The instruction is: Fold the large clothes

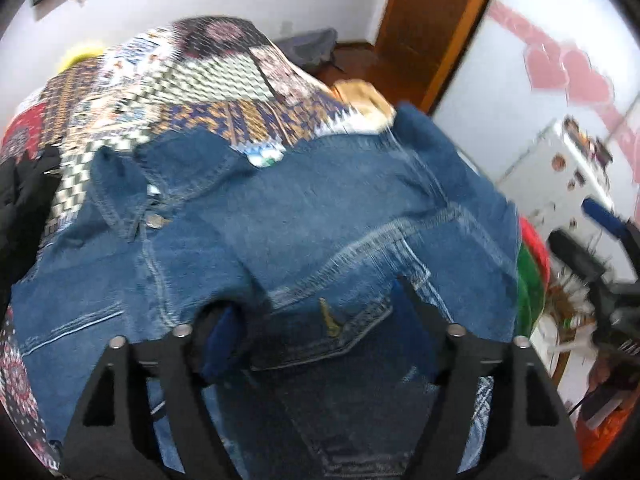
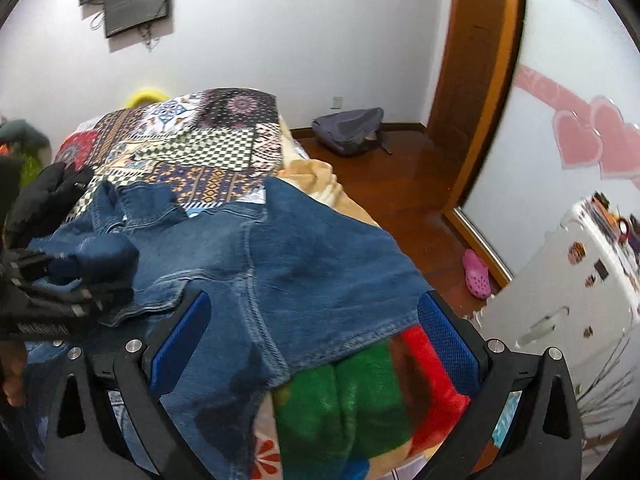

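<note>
With the dark blue denim jacket (image 1: pixel 280 216) lying across the near end of the bed, on the patchwork-patterned bedspread (image 1: pixel 192 92), the step in hand looks like laying a folded part flat and letting go of it. The left gripper (image 1: pixel 316 320) points steeply down over the jacket's middle, its black fingers (image 1: pixel 416 304) standing wide apart with cloth lying under the gap; as far as the blurred left wrist view allows, the pads do not press on the denim. The right gripper (image 2: pixel 312 312) hangs over the jacket's near right edge, where the hem meets a red and green fleece blanket (image 2: pixel 360 392), its blue-padded fingers (image 2: pixel 444 328) likewise wide apart and holding nothing.

To do this step well, the left gripper should lift straight off, so that no fold drags along with it. The bunched sleeve (image 2: pixel 100 252) on the left, just beside the left gripper's body in the right wrist view, still needs smoothing before any further fold, or the bulk will spoil the stack. Denim is stiff and heavy, so each grip should take a seam or hem, not a loose middle. The right gripper is well placed for the near hem; a pinch there at the corner, drawn far across towards the collar (image 1: pixel 120 184), should give a square fold. A black garment (image 2: pixel 48 196) lies at the far left, clear of the work.
</note>
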The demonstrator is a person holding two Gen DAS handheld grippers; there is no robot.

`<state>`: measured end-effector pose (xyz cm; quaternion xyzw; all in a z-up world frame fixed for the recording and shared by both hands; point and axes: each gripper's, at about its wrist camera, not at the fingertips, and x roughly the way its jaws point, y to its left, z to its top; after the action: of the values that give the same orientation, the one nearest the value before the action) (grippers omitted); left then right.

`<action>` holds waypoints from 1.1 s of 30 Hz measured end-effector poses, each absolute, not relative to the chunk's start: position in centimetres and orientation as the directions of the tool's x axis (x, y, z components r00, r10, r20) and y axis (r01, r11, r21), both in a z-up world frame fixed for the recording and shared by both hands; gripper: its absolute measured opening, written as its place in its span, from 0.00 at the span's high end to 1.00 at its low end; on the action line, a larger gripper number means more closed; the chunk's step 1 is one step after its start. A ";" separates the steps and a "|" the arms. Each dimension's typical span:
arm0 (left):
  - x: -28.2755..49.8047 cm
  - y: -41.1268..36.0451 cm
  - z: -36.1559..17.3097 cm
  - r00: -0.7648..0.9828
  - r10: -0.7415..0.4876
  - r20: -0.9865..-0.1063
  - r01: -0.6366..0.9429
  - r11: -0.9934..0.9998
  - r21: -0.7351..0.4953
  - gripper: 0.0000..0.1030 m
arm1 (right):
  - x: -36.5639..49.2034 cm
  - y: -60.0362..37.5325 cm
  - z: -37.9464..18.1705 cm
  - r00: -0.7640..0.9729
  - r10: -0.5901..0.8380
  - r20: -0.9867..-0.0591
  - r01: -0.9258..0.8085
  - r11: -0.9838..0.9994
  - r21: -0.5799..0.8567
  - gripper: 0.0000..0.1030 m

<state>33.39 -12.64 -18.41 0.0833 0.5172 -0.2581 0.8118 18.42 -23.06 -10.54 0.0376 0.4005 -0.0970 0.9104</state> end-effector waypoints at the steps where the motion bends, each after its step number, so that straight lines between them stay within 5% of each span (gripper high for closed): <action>1: 33.4 -13.1 -19.1 0.313 -0.323 -0.893 0.512 0.849 -0.128 0.27 | 18.3 -23.2 -10.6 0.657 -0.147 -0.739 0.210 0.978 -0.007 0.00; 7: 33.5 -11.8 -20.7 0.218 -0.393 -0.893 0.460 0.848 -0.261 0.24 | 18.2 -23.1 -10.8 0.641 -0.145 -0.753 0.192 0.981 -0.025 0.00; 18: 30.4 -4.4 -14.2 0.395 -0.415 -0.820 0.471 0.857 -0.207 0.24 | 20.9 -16.3 -9.4 0.691 -0.074 -0.719 0.019 0.996 -0.084 0.00; 25: 31.1 4.7 -13.1 0.558 -0.231 -0.797 0.288 0.955 -0.075 0.22 | 23.9 -8.4 -9.5 0.668 0.084 -0.740 -0.248 0.962 -0.115 0.00; 33: 31.3 12.6 -16.5 0.537 -0.103 -0.838 0.124 0.991 -0.042 0.22 | 26.5 -1.1 -14.3 0.499 0.124 -0.857 -0.506 0.845 -0.172 0.02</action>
<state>31.29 12.64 -16.49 0.0112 0.4770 -0.0647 0.8765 26.51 -1.13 -14.31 -0.2056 0.4640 0.1873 0.8411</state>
